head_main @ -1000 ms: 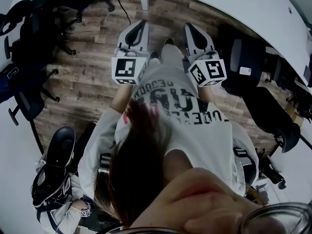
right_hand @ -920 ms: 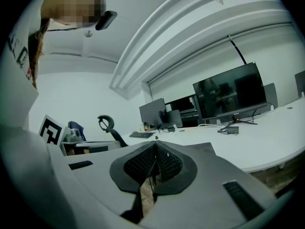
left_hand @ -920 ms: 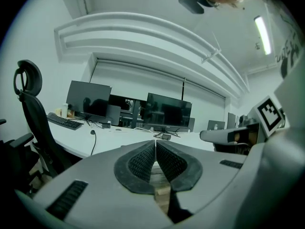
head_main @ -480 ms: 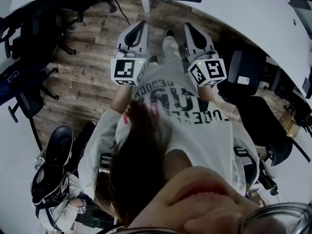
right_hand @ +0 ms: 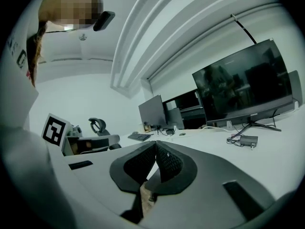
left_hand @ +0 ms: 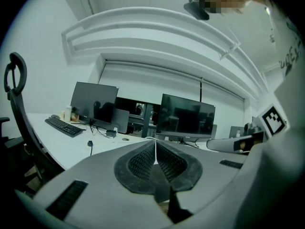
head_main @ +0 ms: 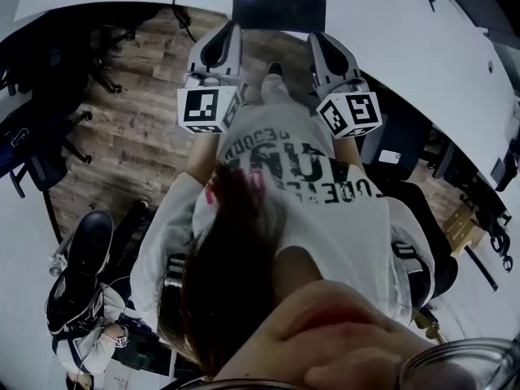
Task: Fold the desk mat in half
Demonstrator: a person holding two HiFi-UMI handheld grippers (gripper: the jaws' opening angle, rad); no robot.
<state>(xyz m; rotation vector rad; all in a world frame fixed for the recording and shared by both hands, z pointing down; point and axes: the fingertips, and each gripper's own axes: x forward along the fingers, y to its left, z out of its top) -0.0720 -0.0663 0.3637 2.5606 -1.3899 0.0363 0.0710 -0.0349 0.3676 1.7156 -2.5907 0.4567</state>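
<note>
A dark rectangular desk mat (head_main: 279, 0) lies on the white desk (head_main: 406, 47) at the top of the head view, just ahead of both grippers. My left gripper (head_main: 228, 29) and right gripper (head_main: 316, 41) are held side by side in front of the person's body, above the wooden floor (head_main: 146, 128), short of the desk's edge. In the left gripper view the left gripper (left_hand: 155, 146) is shut, its ribbed pads (left_hand: 141, 160) pressed together with nothing between them. The right gripper (right_hand: 156, 146) is shut too and holds nothing. Neither gripper view shows the mat.
Black office chairs (head_main: 49, 169) stand on the floor at the left, and another chair (head_main: 418, 242) at the right. Monitors (left_hand: 186, 118) and a keyboard (left_hand: 65, 126) sit on the desk ahead of the left gripper. A large monitor (right_hand: 245, 87) and a small adapter (right_hand: 249, 140) are on the desk at the right.
The person has stepped toward the desk. The dark mat has slid further into view at the top, and both grippers have come closer to the desk edge. Both stay shut.
</note>
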